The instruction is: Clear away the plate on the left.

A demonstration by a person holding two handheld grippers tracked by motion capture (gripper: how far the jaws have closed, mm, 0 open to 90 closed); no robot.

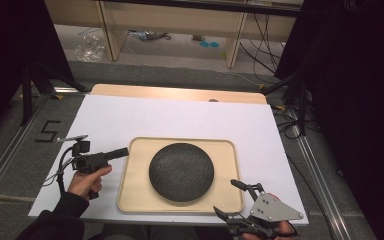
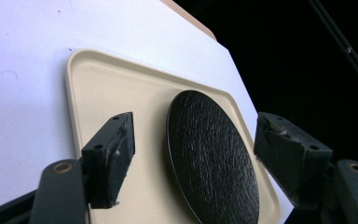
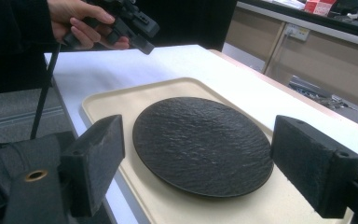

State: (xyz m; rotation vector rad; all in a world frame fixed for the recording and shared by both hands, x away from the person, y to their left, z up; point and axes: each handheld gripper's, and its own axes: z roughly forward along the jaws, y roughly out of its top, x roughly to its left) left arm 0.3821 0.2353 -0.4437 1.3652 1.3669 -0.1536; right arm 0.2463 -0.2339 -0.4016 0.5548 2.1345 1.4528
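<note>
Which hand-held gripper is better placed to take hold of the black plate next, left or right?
Probably the right hand-held gripper: its open jaws point at the black plate from the near corner of the tray. The left hand-held gripper, also open, sits at the tray's left edge, farther from the plate.

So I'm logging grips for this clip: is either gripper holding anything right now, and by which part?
Nothing is held. The left gripper and right gripper both stand open and empty, and the black plate lies untouched on the tray.

a round black plate with a rough, rippled surface (image 1: 181, 171) lies flat, centred in a shallow beige rectangular tray (image 1: 130, 191).
</note>
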